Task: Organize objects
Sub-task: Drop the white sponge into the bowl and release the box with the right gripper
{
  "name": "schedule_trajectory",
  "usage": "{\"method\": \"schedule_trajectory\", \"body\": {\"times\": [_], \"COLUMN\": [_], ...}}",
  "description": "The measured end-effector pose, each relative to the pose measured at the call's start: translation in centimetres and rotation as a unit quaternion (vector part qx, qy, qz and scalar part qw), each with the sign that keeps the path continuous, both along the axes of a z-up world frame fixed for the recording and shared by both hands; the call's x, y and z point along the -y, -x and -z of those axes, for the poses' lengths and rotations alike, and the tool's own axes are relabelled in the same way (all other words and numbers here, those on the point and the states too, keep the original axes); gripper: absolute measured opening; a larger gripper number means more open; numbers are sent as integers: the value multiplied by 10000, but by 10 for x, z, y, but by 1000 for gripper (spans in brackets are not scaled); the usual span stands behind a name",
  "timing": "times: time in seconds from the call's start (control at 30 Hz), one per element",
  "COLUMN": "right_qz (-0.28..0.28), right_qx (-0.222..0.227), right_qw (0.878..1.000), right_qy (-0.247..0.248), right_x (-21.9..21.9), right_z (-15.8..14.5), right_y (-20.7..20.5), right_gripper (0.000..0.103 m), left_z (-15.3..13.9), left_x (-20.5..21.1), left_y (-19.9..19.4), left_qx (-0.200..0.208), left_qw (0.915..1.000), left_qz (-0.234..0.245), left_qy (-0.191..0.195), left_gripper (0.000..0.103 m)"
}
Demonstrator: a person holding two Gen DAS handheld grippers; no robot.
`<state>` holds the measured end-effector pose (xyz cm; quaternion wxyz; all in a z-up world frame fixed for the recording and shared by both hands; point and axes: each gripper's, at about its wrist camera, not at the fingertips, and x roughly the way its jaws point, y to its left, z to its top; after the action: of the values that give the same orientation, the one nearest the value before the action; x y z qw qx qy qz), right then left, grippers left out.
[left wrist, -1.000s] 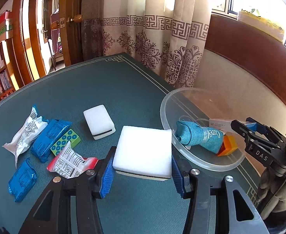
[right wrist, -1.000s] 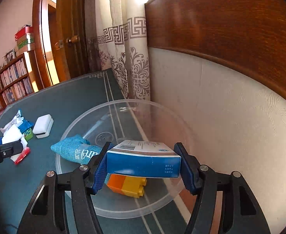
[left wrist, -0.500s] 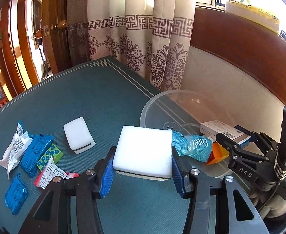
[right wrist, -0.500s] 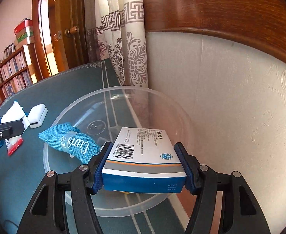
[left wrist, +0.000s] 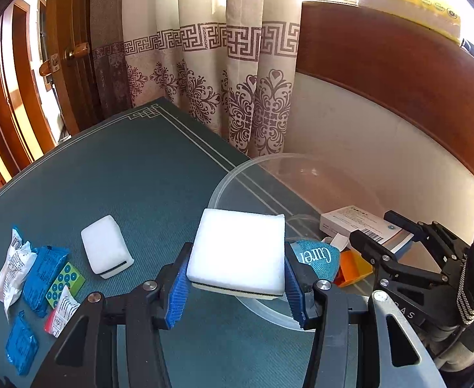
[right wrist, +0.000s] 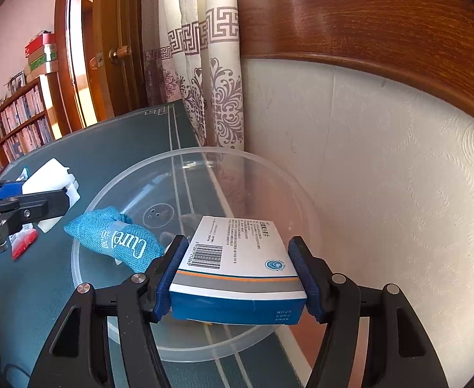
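Observation:
My left gripper [left wrist: 235,286] is shut on a square white sponge [left wrist: 238,252], carried just at the near-left rim of a clear plastic bowl [left wrist: 237,174]. My right gripper [right wrist: 238,278] is shut on a blue-and-white medicine box [right wrist: 237,265], held tilted over the same bowl [right wrist: 282,174]. Inside the bowl lie a teal fabric pouch [right wrist: 114,237] and an orange block [left wrist: 353,266], the block hidden under the box in the right wrist view. The right gripper and its box [left wrist: 356,221] show at the right of the left wrist view.
On the green table [left wrist: 133,174] sit a second white sponge [left wrist: 106,250], blue packets [left wrist: 43,273], a green dotted card [left wrist: 65,280], a white wrapper [left wrist: 15,265] and a red-edged sachet [left wrist: 60,315]. A wall and curtain stand close behind the bowl.
The left gripper carried its sponge rightward to the bowl's rim. The right gripper tipped the box, so its printed top now faces the camera and hides the orange block.

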<state>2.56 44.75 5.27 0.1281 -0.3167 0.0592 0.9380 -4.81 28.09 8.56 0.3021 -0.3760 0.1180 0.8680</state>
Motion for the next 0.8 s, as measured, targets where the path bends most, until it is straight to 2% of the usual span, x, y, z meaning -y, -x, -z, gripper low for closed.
{"method": "schedule_trajectory", "body": {"times": [0.57, 0.6, 0.67, 0.73, 0.8], "right_qz": [-5, -13, -27, -37, -38], "right_qx": [-50, -39, -14, 2, 9], "right_qw": [9999, 9999, 9999, 9999, 9999], "right_qy": [138, 147, 160, 160, 165], "right_x": [-3, -3, -2, -2, -1], "right_z": [0, 1, 3, 4, 5], "right_y": [0, 0, 1, 1, 1], "right_gripper": [65, 65, 65, 65, 65], "left_z": [16, 17, 19, 20, 21], "left_x": [-38, -39, -41, -39, -37], "left_y": [20, 22, 26, 28, 30], "left_qx": [171, 210, 312, 383, 424], "left_qw": [9995, 9995, 9992, 9989, 9987], "left_qz": [243, 251, 251, 213, 167], "left_qy": [50, 31, -31, -147, -209], "left_gripper": [55, 56, 68, 86, 87]}}
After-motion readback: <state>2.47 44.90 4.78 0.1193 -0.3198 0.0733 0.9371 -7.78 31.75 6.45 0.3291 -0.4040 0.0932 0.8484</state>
